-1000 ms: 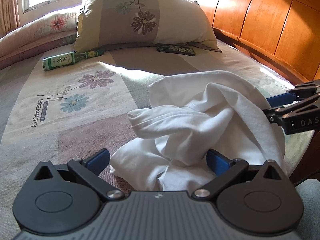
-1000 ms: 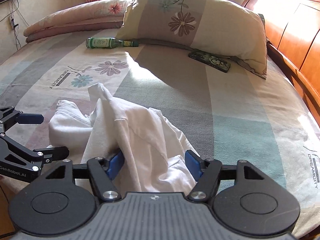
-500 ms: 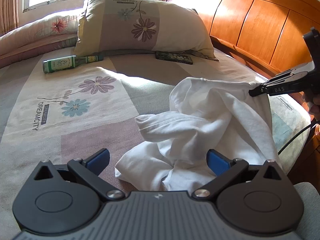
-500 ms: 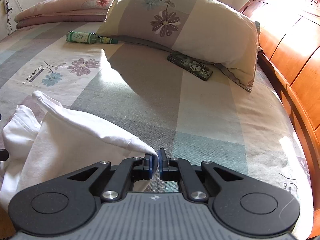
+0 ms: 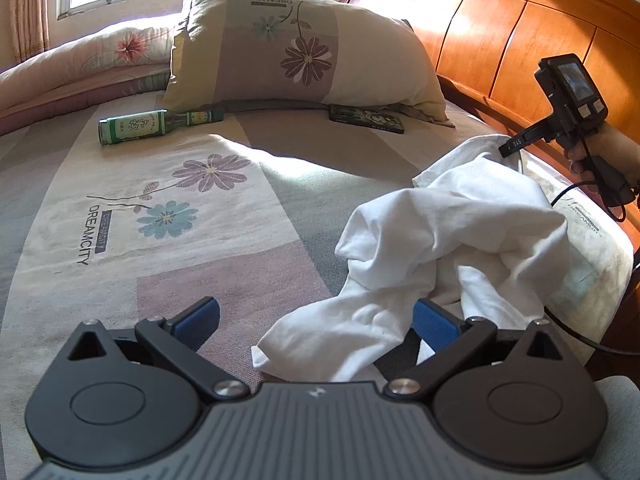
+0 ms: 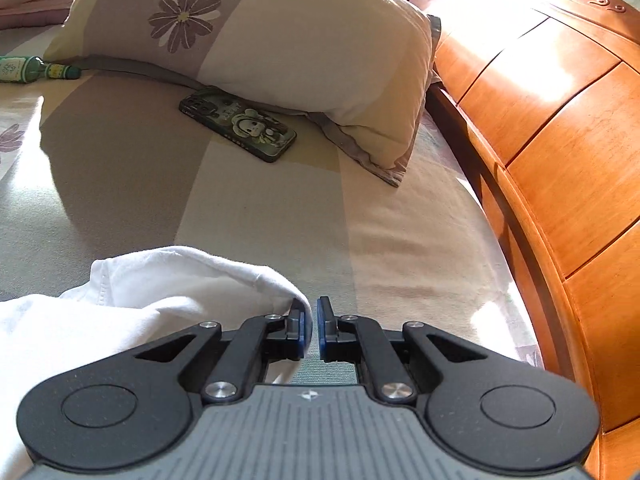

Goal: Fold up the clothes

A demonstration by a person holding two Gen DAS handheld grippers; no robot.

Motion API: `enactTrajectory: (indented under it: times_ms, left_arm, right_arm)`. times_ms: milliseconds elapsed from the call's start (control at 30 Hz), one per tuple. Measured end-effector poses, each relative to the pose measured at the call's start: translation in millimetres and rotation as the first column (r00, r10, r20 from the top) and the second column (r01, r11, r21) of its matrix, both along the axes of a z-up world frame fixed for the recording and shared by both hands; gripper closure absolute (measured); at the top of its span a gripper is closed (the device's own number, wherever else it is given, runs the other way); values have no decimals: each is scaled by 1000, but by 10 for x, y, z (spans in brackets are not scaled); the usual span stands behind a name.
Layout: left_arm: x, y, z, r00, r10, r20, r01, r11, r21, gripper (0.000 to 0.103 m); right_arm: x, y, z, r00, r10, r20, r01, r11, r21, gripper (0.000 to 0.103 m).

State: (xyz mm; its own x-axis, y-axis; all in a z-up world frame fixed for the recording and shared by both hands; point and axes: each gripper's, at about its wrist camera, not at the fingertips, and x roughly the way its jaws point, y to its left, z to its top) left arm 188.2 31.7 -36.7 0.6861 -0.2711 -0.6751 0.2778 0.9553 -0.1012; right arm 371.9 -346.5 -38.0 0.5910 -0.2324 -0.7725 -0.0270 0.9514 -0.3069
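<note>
A crumpled white garment (image 5: 452, 232) lies on the patterned bed sheet (image 5: 224, 280) at the right of the left wrist view. My left gripper (image 5: 314, 316) stands open low over the sheet. A fold of the garment lies between its blue fingers, close to the right one, and the pads do not press it. Held by a person's hand (image 5: 600, 152), my right gripper (image 5: 510, 146) is shut on a corner of the garment and holds it stretched toward the headboard. In the right wrist view the right gripper (image 6: 312, 320) pinches the white garment's hem (image 6: 160, 292).
A green bottle (image 5: 152, 126) and a phone in a patterned case (image 6: 240, 124) lie by the big floral pillow (image 5: 300, 48). The wooden headboard (image 6: 560, 140) runs along the right. A folded quilt (image 5: 80, 68) lies under the window.
The right gripper shut on the garment's edge and carried it right toward the headboard, drawing the cloth out. The left gripper stayed open and in place.
</note>
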Motion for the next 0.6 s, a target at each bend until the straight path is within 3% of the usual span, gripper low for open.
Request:
enactTrajectory:
  times_ms: [133,200,400,500,600]
  left_arm:
    - [10,20,-18,1000,-8,-1,8,1000,-5,1]
    - [17,36,-50,1000,-11,-11,11,1000,-10,1]
    - [-2,62,-149,999,-26,-31,26,1000,-15,1]
    - [9,61,-210,998,-50,-37,50,999,11,1]
    - [54,-13,-294,994,-105,-34,108,991,85,1]
  right_arm:
    - [-166,22,70,1000,20,-12,-20,999,35,80]
    - [-332,85,150,999,49,-3,-49,998,48,65]
    - [-974,406,465,985,174,-12,-172,981,88,49]
    - [-1290,602,607,972,233,-11,-231,967,111,40]
    - [-1568,851,715,955,296,4,-293,947,130,38]
